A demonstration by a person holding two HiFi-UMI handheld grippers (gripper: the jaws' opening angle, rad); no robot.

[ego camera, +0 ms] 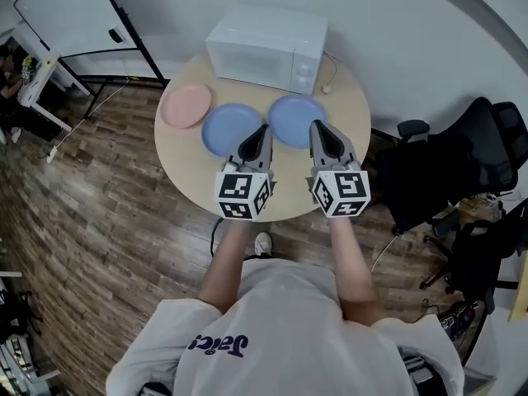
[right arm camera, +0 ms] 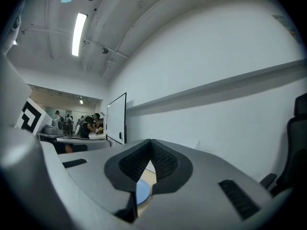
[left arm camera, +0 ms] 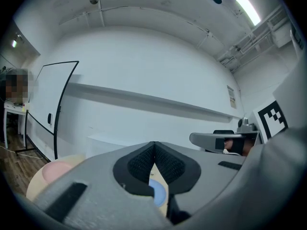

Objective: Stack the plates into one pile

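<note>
on the round table (ego camera: 177,165), in front of the white microwave (ego camera: 268,48), three plates lie singly. by my reading the stacking has not begun: no plate rests on another, and two plates have yet to go onto a third.

furthest out, left of the microwave's front corner, sits the pink plate (ego camera: 186,106), flat on the wood. next, in front of the microwave's left half, lies the left blue plate (ego camera: 229,129), just beside the pink one; whether their rims touch i cannot tell.

the left gripper (ego camera: 263,130) follows, its jaws pressed together with nothing between them. its tip hangs over that plate's right rim, on the side away from the microwave, and a slice of blue shows below the jaws in the left gripper view.

in front of the microwave's right half lies the right blue plate (ego camera: 294,118), close to its blue neighbour. the right gripper (ego camera: 317,127), jaws likewise closed and empty, has its tip at this plate's right rim, pointing toward the microwave. i judge that either gripper must open before it can take a rim.
</note>
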